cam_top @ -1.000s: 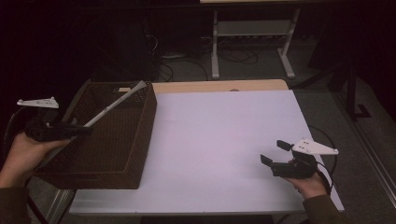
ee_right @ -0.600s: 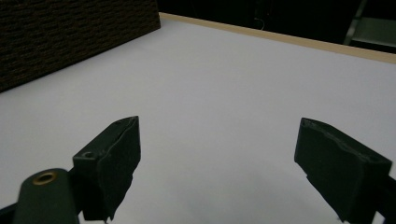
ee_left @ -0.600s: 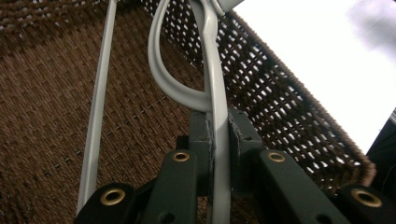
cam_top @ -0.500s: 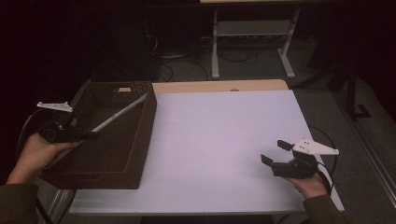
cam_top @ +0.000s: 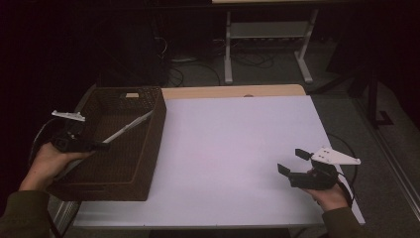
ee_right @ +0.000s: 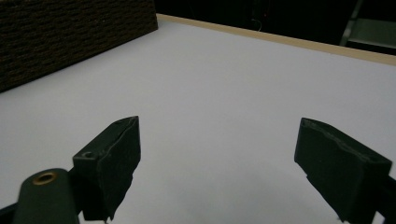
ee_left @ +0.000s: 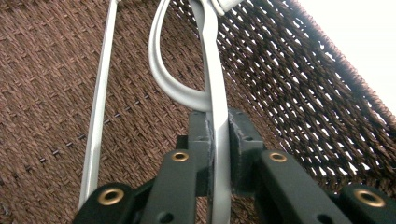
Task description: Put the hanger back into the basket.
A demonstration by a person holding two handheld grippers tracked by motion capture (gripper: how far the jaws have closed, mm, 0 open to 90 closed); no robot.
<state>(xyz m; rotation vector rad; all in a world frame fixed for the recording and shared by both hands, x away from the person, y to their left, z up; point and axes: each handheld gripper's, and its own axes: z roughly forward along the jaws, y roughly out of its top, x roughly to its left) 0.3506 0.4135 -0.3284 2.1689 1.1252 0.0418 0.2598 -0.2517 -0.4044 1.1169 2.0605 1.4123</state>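
Note:
A long silver metal utensil [cam_top: 130,128] slants over the inside of the brown woven basket [cam_top: 143,163] at the table's left. My left gripper [cam_top: 101,146] is shut on its near end, held by a hand at the basket's left rim. In the left gripper view the jaws [ee_left: 217,135] clamp a flat silver strip [ee_left: 212,70] with a curved loop branching off it, above the basket floor [ee_left: 56,93]. A thin silver bar [ee_left: 100,93] runs alongside on the left. My right gripper [cam_top: 291,160] hovers low at the table's near right, open and empty [ee_right: 219,144].
The white table top [cam_top: 233,144] spreads between the basket and the right hand. The basket's outer wall [ee_right: 70,32] shows at the far left of the right gripper view. A metal stand [cam_top: 267,29] and cables sit on the dark floor behind the table.
The left hand has drawn back toward the near side and dropped lower, so the utensil's tip has moved from above the basket's right rim to inside the basket. The right gripper has stayed put.

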